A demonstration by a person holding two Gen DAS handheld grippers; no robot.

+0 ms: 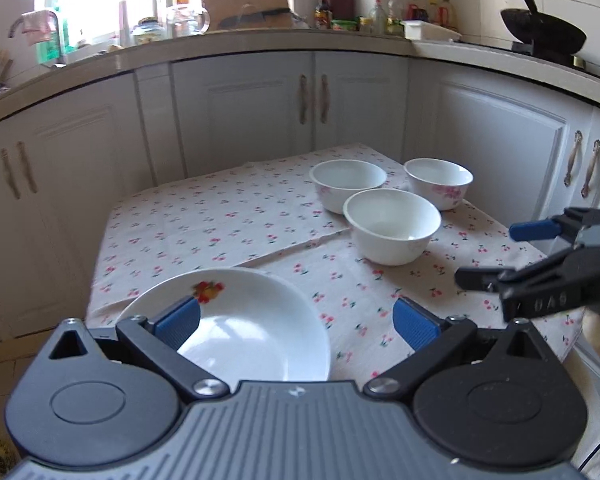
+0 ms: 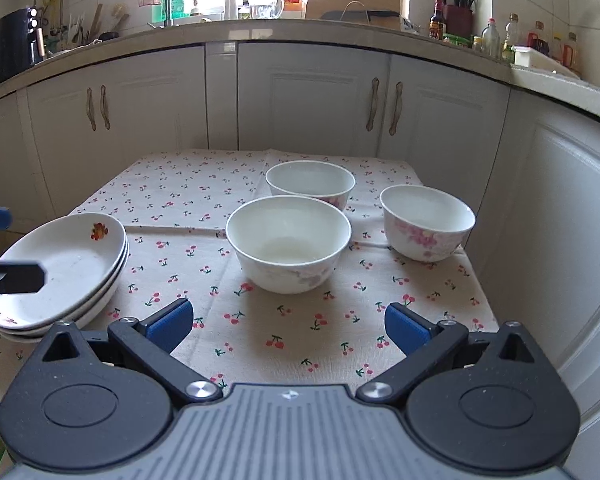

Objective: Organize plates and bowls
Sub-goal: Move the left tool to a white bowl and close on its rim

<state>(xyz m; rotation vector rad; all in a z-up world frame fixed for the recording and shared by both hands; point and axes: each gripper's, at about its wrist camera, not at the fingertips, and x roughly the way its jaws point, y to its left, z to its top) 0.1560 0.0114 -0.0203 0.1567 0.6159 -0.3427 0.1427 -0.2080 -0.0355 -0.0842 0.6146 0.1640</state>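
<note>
A stack of three white plates (image 2: pixel 72 264) with a fruit print sits at the table's near left corner. In the left wrist view only the top plate (image 1: pixel 256 320) shows. My left gripper (image 1: pixel 296 324) is open just above and in front of it, nothing between its pads; its fingertips (image 2: pixel 12 278) show at the left edge of the right wrist view. Three white bowls stand on the right half: a near one (image 2: pixel 288 240), a far one (image 2: pixel 310 182) and a pink-flowered one (image 2: pixel 426 220). My right gripper (image 2: pixel 288 324) is open and empty, short of the near bowl.
The small table (image 2: pixel 180 184) has a cherry-print cloth and stands against white cabinets (image 2: pixel 312 100). A counter (image 2: pixel 260 32) behind holds a sink tap, bottles, a knife block and a cutting board. A wok (image 1: pixel 540 32) sits on the stove at the far right.
</note>
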